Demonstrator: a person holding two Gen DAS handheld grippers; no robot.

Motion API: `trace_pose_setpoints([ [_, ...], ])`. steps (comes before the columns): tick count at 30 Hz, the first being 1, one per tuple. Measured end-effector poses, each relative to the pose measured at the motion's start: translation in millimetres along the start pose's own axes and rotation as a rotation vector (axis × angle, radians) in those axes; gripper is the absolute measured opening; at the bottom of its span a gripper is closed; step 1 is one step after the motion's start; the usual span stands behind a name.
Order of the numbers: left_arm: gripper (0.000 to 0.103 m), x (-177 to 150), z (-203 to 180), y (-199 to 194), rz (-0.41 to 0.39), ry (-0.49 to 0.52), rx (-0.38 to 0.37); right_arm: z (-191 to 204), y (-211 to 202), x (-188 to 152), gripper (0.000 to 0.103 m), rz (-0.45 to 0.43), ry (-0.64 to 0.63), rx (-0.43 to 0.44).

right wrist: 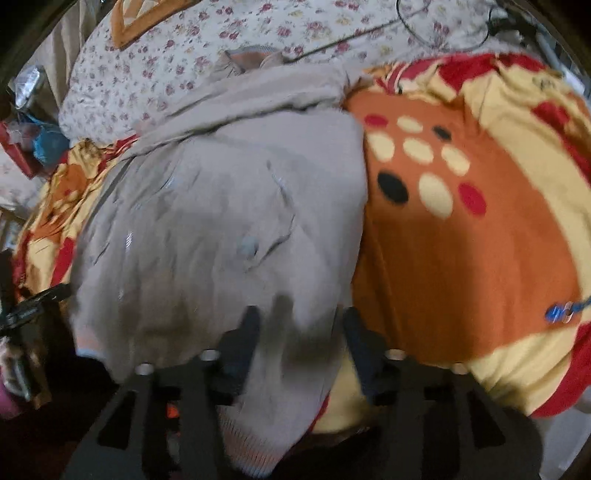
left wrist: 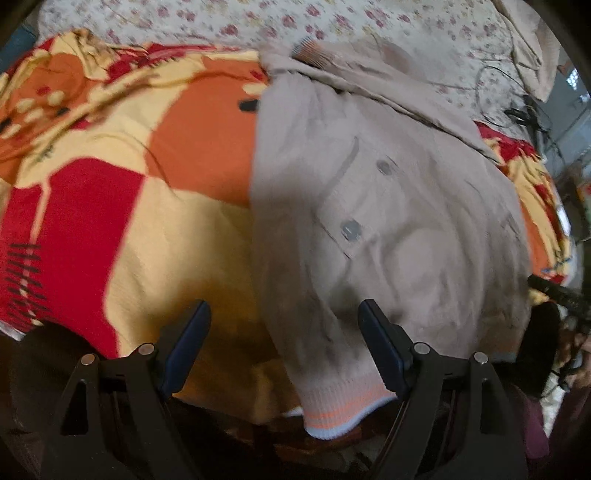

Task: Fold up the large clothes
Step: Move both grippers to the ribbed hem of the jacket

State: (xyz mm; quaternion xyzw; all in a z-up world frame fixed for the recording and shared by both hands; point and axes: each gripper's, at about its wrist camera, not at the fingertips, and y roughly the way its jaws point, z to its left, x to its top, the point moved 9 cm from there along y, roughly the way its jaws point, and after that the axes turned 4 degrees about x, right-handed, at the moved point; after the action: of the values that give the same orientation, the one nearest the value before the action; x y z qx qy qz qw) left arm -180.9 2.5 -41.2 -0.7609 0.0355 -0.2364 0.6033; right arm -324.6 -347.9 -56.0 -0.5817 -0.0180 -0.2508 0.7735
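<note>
Beige jacket point(left wrist: 388, 221) lies on orange-red blanket point(left wrist: 129, 184); left gripper point(left wrist: 284, 314) jaws wide, gripping nothing; right gripper point(right wrist: 299, 321) jaws apart over the hem, unclamped.

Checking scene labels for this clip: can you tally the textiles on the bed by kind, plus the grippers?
Beige jacket: 1
Orange, red and yellow blanket: 1
Floral sheet: 1
Grippers: 2, left gripper, right gripper
Total: 5

Both fisheye views are motion-blurred and bowed at the edges; the lower frames are shadowed, the upper areas evenly lit.
</note>
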Motion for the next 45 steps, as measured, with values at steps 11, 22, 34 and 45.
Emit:
trace_pose_setpoints([
  [11,0.082,-19,-13,11,0.086,-0.005,-0.108,15,23,-46,0.070,0.116,0.011,0.155],
  [22,0.082,-15,-20,14,0.061,-0.025,-0.132,35,19,-43,0.067,0.095,-0.055,0.235],
  [34,0.082,-18,-35,21,0.065,0.019,-0.108,54,22,-39,0.064,0.093,-0.116,0.273],
  [45,0.082,-21,-33,22,0.053,0.025,-0.093,57,28,-37,0.066,0.097,-0.108,0.241],
])
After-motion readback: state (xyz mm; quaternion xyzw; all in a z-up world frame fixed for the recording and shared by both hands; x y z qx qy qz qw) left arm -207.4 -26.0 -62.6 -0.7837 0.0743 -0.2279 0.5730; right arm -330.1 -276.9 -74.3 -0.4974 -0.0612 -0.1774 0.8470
